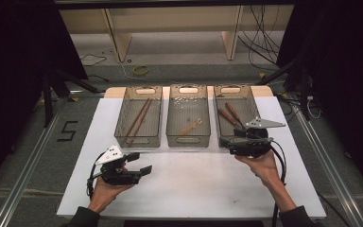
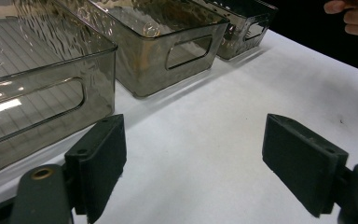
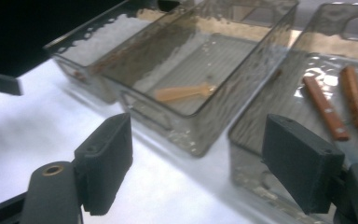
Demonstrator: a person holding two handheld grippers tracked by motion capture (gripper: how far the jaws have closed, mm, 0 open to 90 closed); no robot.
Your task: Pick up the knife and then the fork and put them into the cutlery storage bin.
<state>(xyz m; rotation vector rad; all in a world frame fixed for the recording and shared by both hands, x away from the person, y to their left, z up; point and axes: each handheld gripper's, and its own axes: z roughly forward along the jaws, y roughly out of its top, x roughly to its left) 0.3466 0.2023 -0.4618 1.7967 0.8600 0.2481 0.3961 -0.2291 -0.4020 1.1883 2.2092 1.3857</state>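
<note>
Three smoky clear bins stand in a row at the back of the white table. The left bin (image 1: 138, 141) holds brown chopsticks (image 1: 139, 118). A small wooden utensil (image 1: 191, 126) (image 3: 184, 92) lies in the middle bin (image 1: 188, 140). Brown-handled knives (image 1: 230, 115) (image 3: 326, 109) lie in the right bin (image 1: 256, 101). My left gripper (image 1: 140, 162) (image 2: 196, 140) is open and empty over bare table in front of the left bin. My right gripper (image 1: 228, 142) (image 3: 198, 140) is open and empty at the right bin's front wall, facing the middle bin.
The white table surface (image 1: 194, 179) stretches between my hands and the bins. The person's other hand (image 2: 349, 14) shows far off in the left gripper view. Beyond the table are floor cables (image 1: 264, 42) and wooden table legs (image 1: 118, 38).
</note>
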